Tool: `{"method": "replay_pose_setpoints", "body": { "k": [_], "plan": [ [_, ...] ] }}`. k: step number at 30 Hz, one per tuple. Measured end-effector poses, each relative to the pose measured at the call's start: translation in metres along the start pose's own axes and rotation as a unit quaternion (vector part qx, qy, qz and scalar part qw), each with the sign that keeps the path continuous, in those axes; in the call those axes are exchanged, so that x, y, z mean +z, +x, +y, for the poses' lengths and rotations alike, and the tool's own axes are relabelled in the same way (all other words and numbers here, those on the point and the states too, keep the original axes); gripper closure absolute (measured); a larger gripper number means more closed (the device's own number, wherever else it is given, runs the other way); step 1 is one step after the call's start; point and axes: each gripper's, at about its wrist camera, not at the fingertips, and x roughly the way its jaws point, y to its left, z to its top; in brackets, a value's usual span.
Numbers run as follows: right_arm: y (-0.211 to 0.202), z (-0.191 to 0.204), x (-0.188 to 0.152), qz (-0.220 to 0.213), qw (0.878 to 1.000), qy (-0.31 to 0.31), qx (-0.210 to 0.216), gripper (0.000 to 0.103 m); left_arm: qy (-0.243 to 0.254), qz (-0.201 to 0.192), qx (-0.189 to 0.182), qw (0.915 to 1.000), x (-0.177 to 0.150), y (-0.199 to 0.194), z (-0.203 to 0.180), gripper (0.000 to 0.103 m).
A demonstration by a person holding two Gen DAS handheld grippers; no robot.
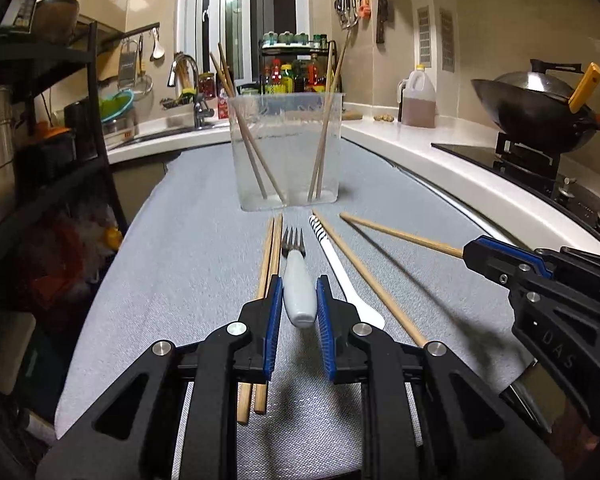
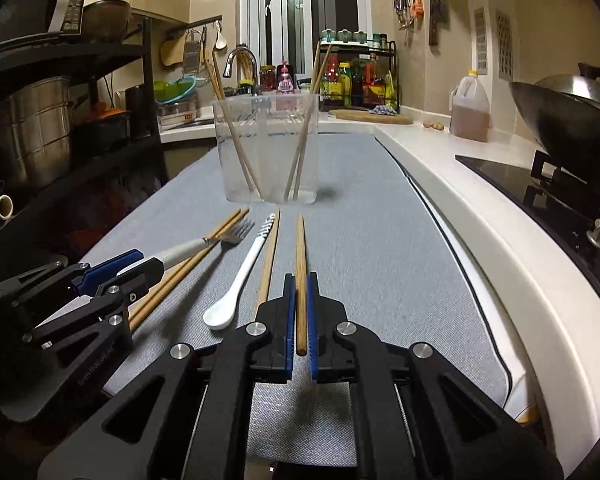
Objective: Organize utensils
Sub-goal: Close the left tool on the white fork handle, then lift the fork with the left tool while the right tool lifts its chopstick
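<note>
A clear plastic container (image 1: pixel 288 152) stands on the grey mat and holds several wooden chopsticks; it also shows in the right wrist view (image 2: pixel 268 148). A white-handled fork (image 1: pixel 296 280) lies between the fingers of my left gripper (image 1: pixel 298 284), whose jaws stand open on either side of the handle with small gaps. My right gripper (image 2: pixel 299 282) is shut on a wooden chopstick (image 2: pixel 300 260), seen in the left wrist view as the chopstick (image 1: pixel 400 234) at the right. A white spoon (image 2: pixel 240 280), a pair of chopsticks (image 1: pixel 270 256) and one loose chopstick (image 1: pixel 364 272) lie on the mat.
The grey mat (image 1: pixel 180 260) covers a narrow table. A white counter (image 1: pixel 440 152) runs along the right with a black cooktop (image 2: pixel 520 176), a wok (image 1: pixel 540 104) and an oil jug (image 1: pixel 418 98). A dark shelf rack (image 1: pixel 40 120) stands at the left. A sink is behind.
</note>
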Motion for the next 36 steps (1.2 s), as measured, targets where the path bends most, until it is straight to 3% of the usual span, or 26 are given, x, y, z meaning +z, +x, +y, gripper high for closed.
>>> {"method": "replay_pose_setpoints", "body": {
  "k": [16, 24, 36],
  "plan": [
    [-0.028, -0.006, 0.079, -0.042, 0.999, 0.006, 0.013, 0.097, -0.016, -0.050, -0.031, 0.9981, 0.064, -0.022, 0.021, 0.086],
    [-0.017, 0.001, 0.128, -0.033, 0.999, 0.000, 0.019, 0.097, -0.041, -0.022, -0.069, 0.9965, 0.116, -0.013, 0.043, 0.086],
    [-0.007, 0.006, 0.180, -0.019, 0.999, 0.003, 0.030, 0.097, -0.049, 0.008, -0.066, 0.9966, 0.158, -0.007, 0.049, 0.086]
  ]
}}
